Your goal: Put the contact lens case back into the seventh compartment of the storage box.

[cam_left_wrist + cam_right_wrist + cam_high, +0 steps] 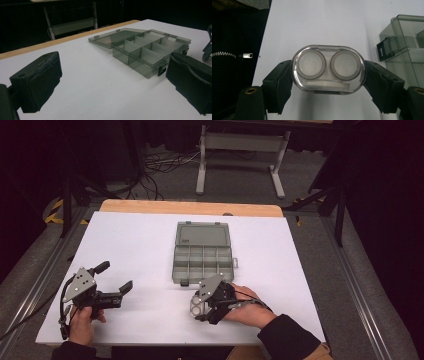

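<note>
Jaws of the right gripper [328,75] pinch a clear oval contact lens case [328,69] by its two ends, its two round white wells facing the camera. In the high view this right gripper [200,307] holds the case [197,306] low over the white table [145,245], just in front of the open grey compartment box [203,261], whose lid lies flat behind it. The left gripper [117,280] sits well to the left, jaws spread wide with nothing between them, pointing toward the box [150,53].
</note>
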